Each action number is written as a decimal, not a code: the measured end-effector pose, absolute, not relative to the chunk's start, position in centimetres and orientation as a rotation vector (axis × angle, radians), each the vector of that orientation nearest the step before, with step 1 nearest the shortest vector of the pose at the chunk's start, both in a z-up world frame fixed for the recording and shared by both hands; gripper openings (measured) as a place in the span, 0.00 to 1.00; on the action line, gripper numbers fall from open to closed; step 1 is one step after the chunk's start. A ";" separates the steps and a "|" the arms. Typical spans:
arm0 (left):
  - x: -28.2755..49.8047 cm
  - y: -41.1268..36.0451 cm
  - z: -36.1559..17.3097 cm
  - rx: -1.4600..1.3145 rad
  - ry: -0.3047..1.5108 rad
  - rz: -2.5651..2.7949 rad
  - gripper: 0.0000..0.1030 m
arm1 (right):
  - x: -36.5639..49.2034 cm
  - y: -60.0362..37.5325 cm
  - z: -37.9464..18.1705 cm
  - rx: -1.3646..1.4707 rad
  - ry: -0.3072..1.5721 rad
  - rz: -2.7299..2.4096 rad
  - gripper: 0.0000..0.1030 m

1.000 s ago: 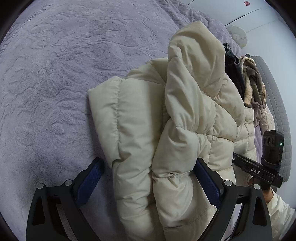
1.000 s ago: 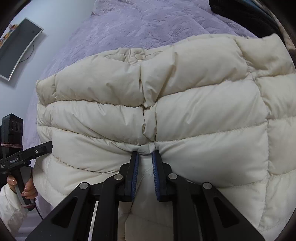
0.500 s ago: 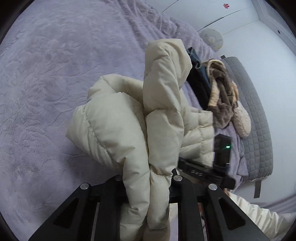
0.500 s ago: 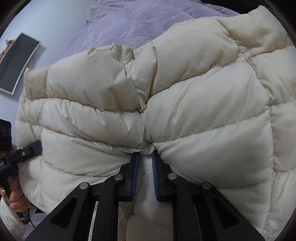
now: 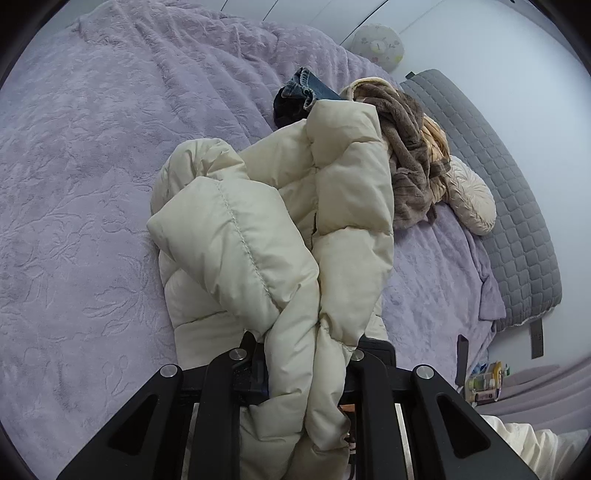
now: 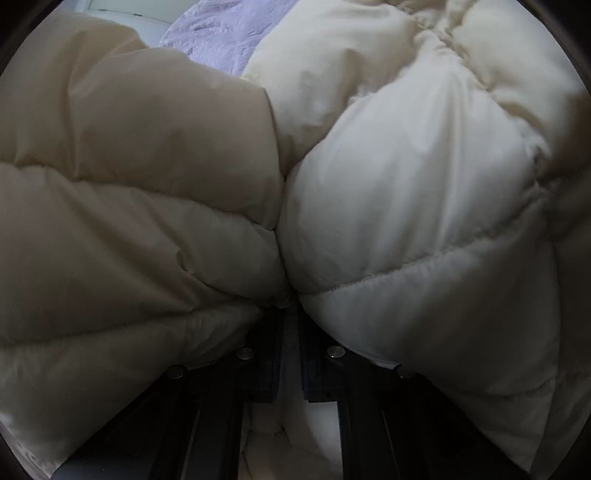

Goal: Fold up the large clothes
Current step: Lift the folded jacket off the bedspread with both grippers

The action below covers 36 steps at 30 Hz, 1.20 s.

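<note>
The left wrist view looks steeply down along its jaws across the bed (image 5: 92,184), while the right wrist view sits pressed close against the shared puffer jacket (image 6: 406,221).

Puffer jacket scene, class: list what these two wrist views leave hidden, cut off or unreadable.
- Left wrist view: the left gripper fingertips, buried in the cream puffer jacket.
- Right wrist view: the right gripper pads, dim under jacket folds; the purple bedspread shows only a sliver.
- Left wrist view: small items on the floor, too small to identify.
- The jacket's full outline, bunched and cropped in both views.
</note>
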<state>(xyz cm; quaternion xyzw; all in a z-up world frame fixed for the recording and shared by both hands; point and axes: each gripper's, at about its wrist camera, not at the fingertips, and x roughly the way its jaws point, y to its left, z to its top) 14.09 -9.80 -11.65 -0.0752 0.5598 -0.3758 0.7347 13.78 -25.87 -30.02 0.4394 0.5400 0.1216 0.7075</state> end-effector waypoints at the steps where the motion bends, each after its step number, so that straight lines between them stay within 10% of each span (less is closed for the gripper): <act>1: 14.1 -9.9 -11.5 -0.163 1.226 -0.824 0.20 | 13.6 -26.3 -29.7 1.000 1.202 0.277 0.08; 10: 13.5 -9.2 -11.5 -0.154 1.240 -0.789 0.20 | 12.4 -33.0 -26.2 1.191 0.966 0.275 0.09; 21: 13.2 -10.7 -12.3 -0.140 1.256 -0.746 0.20 | 18.1 -29.7 -31.7 1.237 1.189 0.427 0.00; 36: 12.8 -12.3 -12.5 -0.106 1.281 -0.720 0.20 | 1.2 -41.9 -20.2 0.916 1.058 0.076 0.05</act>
